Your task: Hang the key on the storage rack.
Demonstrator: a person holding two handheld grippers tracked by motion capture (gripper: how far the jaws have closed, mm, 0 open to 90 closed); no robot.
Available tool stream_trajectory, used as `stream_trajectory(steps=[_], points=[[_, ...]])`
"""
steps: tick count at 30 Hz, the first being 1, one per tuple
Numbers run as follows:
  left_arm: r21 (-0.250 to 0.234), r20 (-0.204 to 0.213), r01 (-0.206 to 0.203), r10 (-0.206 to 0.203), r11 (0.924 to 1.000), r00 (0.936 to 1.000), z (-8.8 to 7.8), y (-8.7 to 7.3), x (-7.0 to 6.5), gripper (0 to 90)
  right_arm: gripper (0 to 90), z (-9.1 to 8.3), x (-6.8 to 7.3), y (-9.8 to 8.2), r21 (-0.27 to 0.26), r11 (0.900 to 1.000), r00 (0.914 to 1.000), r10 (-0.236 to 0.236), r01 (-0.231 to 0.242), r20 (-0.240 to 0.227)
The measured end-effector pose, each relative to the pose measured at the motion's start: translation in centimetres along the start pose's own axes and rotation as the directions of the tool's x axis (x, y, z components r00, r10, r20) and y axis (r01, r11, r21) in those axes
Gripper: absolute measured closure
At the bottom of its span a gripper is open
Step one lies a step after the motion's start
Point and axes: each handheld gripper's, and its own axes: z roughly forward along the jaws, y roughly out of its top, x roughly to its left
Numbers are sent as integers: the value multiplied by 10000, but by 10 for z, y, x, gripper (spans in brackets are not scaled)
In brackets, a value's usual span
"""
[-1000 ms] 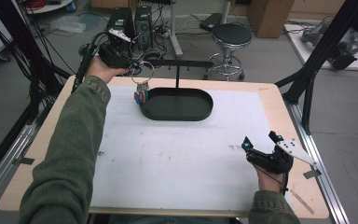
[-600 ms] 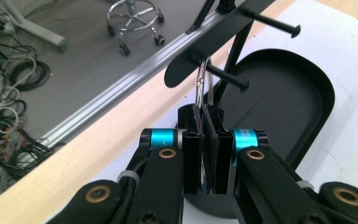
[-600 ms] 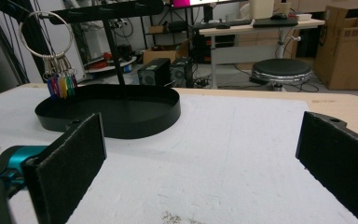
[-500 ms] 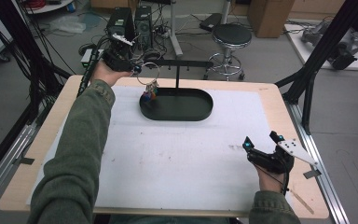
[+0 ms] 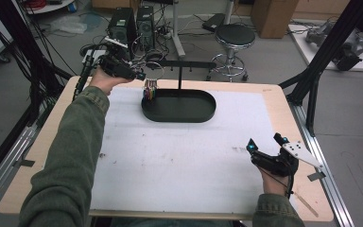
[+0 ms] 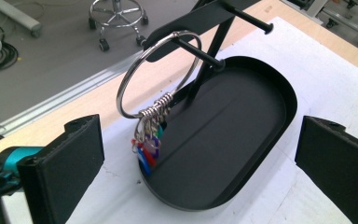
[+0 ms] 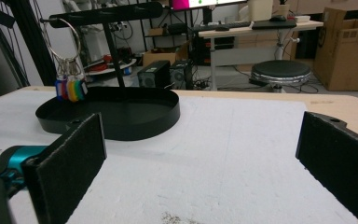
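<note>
A large metal ring (image 6: 158, 74) hangs on a peg of the black T-shaped stand (image 5: 179, 78), with several coloured key tags (image 6: 148, 148) dangling from it over the black oval tray (image 5: 203, 111). In the high view the ring (image 5: 154, 71) hangs at the stand's left end with its tags (image 5: 150, 91) below. My left gripper (image 5: 139, 74) is held just left of the ring, open, its jaws wide apart and empty. My right gripper (image 5: 263, 144) rests open near the table's right front, far from the tray (image 7: 121, 121); the ring (image 7: 67, 42) shows at its view's far left.
A white sheet (image 5: 179, 161) covers most of the wooden table (image 5: 42, 142). Beyond the far edge stand a stool (image 5: 235, 38), computer towers (image 5: 131, 21) and cables. Black frame posts (image 5: 321, 61) rise at the right side.
My left gripper has drawn back leftward and away from the ring, which now hangs free on the peg. The right gripper has stayed put.
</note>
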Motion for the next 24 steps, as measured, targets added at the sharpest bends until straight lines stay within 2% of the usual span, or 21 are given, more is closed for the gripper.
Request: stream_trajectory(steps=[12,24], points=[[-406,-269,-403,393,9984,9989,-18,-13,-12,17,5,1,1,0,2,10000,10000,-44,44,-12],[-892,-496,-440,397,9950,9980,-42,-27,-21,17,5,0,1,0,11,10000,10000,-18,18,9]])
